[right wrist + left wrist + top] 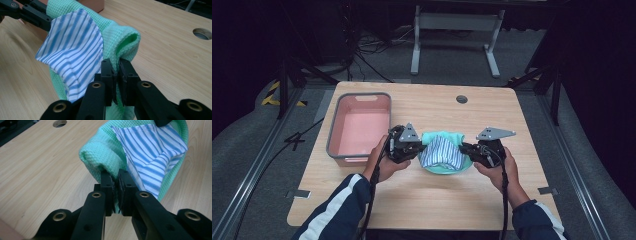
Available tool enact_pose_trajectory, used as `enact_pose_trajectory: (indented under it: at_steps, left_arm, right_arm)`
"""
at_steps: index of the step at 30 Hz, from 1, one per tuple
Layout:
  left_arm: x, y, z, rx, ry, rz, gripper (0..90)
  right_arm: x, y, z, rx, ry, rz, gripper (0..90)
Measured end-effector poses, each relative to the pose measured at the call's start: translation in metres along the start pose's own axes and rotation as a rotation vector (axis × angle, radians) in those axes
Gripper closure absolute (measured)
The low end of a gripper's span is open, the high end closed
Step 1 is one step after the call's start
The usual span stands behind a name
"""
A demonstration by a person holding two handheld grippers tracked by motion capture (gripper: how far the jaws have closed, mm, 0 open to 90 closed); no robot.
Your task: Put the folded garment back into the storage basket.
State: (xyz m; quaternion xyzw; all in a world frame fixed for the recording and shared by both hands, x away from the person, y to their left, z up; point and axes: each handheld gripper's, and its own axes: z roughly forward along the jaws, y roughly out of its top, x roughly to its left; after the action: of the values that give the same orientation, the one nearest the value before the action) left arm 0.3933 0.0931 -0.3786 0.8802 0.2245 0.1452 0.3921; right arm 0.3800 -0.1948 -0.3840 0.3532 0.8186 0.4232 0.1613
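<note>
A mint-green waffle cloth (447, 138) lies bunched at the middle of the wooden table, with a blue-and-white striped cloth (442, 152) on top of it. My left gripper (418, 148) is shut on the green cloth's left edge (110, 167), right beside the striped cloth (152, 152). My right gripper (466, 148) is shut on the opposite edge of the green cloth (125, 42), its jaws pinching the folded hem next to the striped cloth (75, 47). Both edges are lifted slightly off the table.
A grey-rimmed pink tub (358, 125) stands at the table's left, close behind my left hand. A round cable hole (461, 99) sits near the far edge. Bare wood (422, 195) lies in front of the cloths. A white frame's legs (457, 40) stand on the floor beyond.
</note>
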Motion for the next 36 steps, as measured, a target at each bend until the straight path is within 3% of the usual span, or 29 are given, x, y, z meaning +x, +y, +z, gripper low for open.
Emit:
enact_pose_trajectory:
  at_steps: [15,36]
  left_arm:
    - [0.017,0.008,-0.036,-0.032,0.056,-0.005,83.8]
    - [0.045,-0.012,-0.085,-0.045,0.149,-0.04,83.8]
  right_arm:
    - [0.008,0.037,0.002,-0.053,0.007,-0.021,83.0]
    - [0.038,0.086,0.03,-0.069,0.064,-0.074,83.0]
